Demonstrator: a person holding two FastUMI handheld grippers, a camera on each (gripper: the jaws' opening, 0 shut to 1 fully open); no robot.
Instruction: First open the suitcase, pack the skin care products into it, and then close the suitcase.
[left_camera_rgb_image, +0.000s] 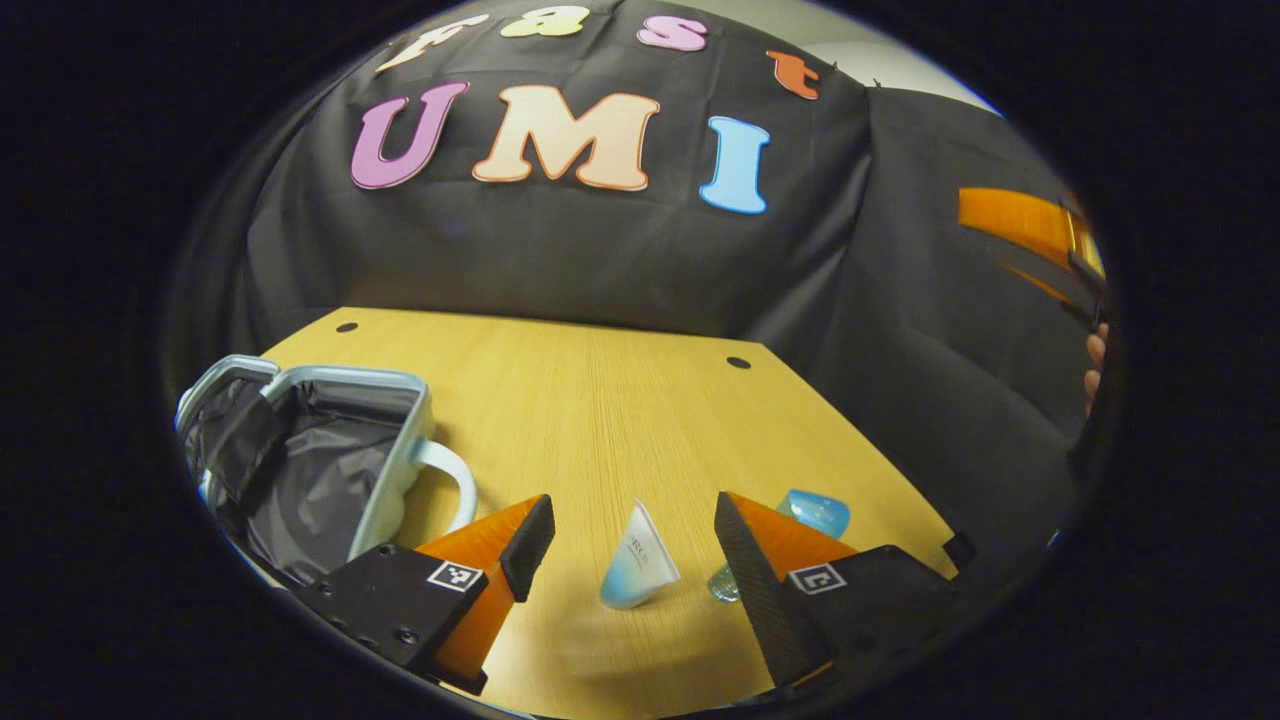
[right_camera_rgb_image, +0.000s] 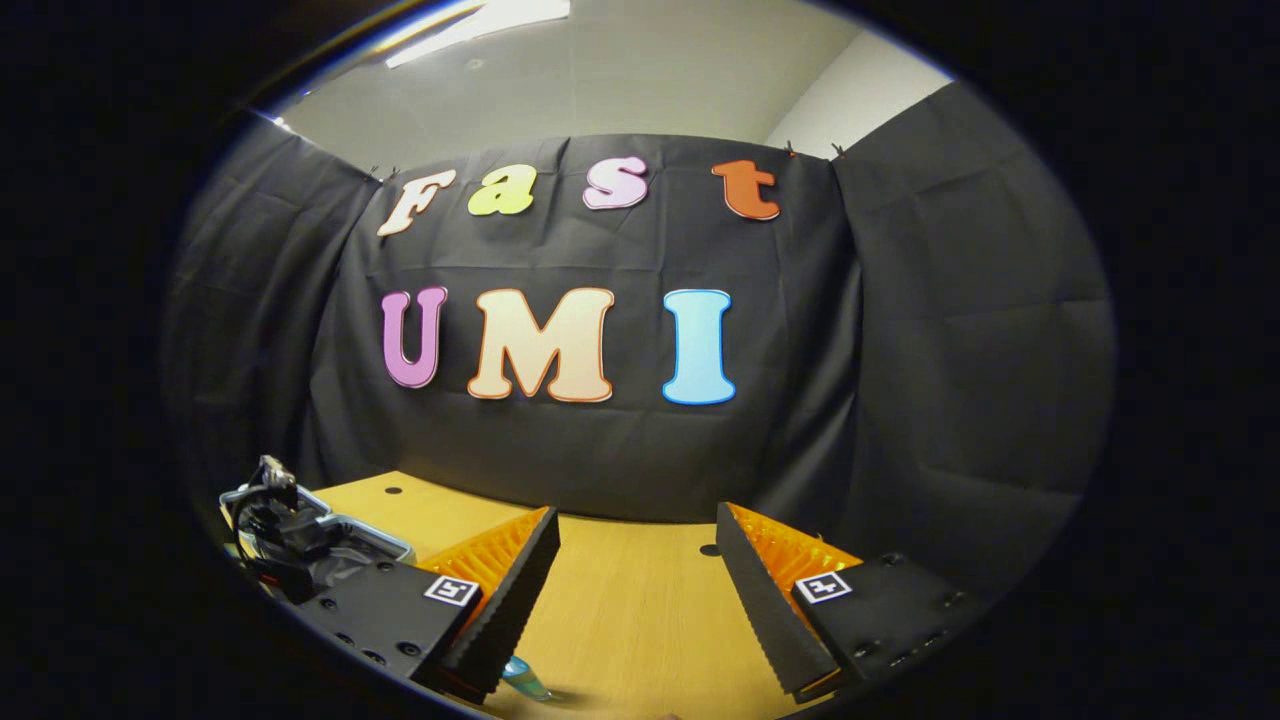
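While suitcase (left_camera_rgb_image: 310, 470) lies open at worktop (left_camera_rgb_image: 620, 400) left | packing step under way | left gripper (left_camera_rgb_image: 633, 545) fingers spread around tube (left_camera_rgb_image: 638, 572) | right gripper (right_camera_rgb_image: 637, 585) fingers spread, empty | next: close on tube, likely.

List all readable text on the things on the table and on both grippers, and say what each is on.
Tube: dark print down its side, too blurred to read.
Left gripper: square marker by each finger, a pattern with no words.
Right gripper: the same patterned squares, no words.
Suitcase: no text seen.
Blue bottle: no text seen.
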